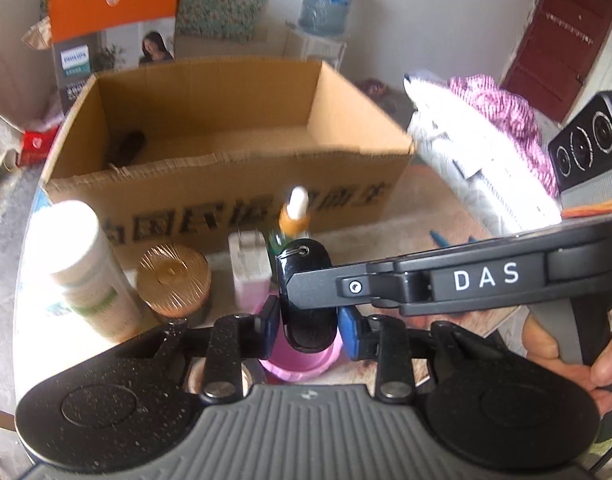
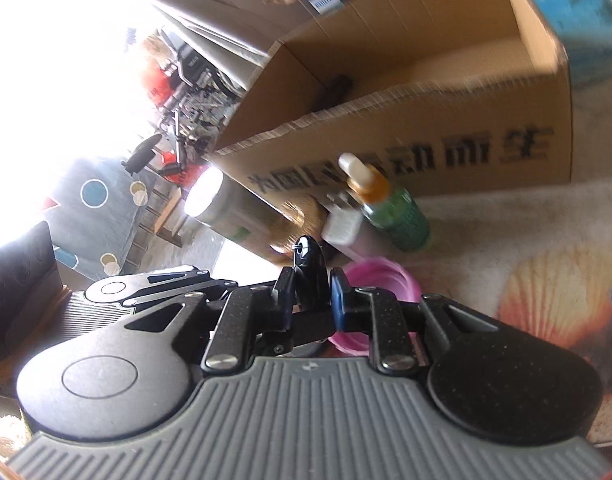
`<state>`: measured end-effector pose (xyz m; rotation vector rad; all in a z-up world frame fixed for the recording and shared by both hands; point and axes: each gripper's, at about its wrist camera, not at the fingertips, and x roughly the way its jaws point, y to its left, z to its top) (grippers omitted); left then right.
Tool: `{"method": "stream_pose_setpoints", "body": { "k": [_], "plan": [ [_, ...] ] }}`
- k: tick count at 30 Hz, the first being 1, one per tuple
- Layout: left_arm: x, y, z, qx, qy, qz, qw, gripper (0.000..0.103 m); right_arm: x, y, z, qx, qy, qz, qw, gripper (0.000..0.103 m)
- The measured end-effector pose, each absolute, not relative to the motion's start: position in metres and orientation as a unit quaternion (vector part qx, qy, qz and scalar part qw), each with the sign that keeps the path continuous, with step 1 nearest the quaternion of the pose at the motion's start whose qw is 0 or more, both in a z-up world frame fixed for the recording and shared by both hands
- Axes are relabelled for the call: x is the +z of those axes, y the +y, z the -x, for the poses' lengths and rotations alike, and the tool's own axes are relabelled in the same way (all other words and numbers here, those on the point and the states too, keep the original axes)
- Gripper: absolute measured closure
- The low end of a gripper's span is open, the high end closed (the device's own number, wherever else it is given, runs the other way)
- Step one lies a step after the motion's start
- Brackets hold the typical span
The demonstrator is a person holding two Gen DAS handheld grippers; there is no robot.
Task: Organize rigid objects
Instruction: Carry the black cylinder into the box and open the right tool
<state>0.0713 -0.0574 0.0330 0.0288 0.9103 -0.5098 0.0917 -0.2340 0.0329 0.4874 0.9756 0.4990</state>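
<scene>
A small black key fob (image 1: 306, 320) with a metal ring at its top is lifted above a pink round lid (image 1: 306, 364). My left gripper (image 1: 308, 324) is shut on its lower body. From the right, one of the right gripper's fingers (image 1: 386, 284) reaches across to the fob's upper part. In the right wrist view my right gripper (image 2: 311, 300) is shut on the same fob (image 2: 310, 272), pads on its narrow sides. Behind stands an open cardboard box (image 1: 226, 184) with a dark object (image 1: 126, 148) in its left corner.
In front of the box stand a white bottle (image 1: 86, 264), a gold-lidded jar (image 1: 174, 276), a white plug (image 1: 248, 264) and a green dropper bottle (image 1: 292, 220). White and pink cloth (image 1: 486, 140) lies right, and an orange carton (image 1: 114, 20) stands behind. A hand (image 1: 566, 352) holds the right gripper.
</scene>
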Motion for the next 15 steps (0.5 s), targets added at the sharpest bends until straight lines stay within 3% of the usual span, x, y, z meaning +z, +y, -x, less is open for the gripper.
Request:
{"method": "stream_pose_setpoints", "body": {
  "k": [8,15],
  "plan": [
    [0.093,-0.036,-0.093,-0.222,0.381,-0.005,0.898,0.071,0.101,-0.214,-0.119,0.273,0.405,-0.191,0.851,0.086],
    [0.113,-0.019,-0.157,-0.199,0.394,0.007,0.897,0.07,0.128,-0.198,-0.193,0.295,0.412,-0.178,0.844,0.086]
  ]
}}
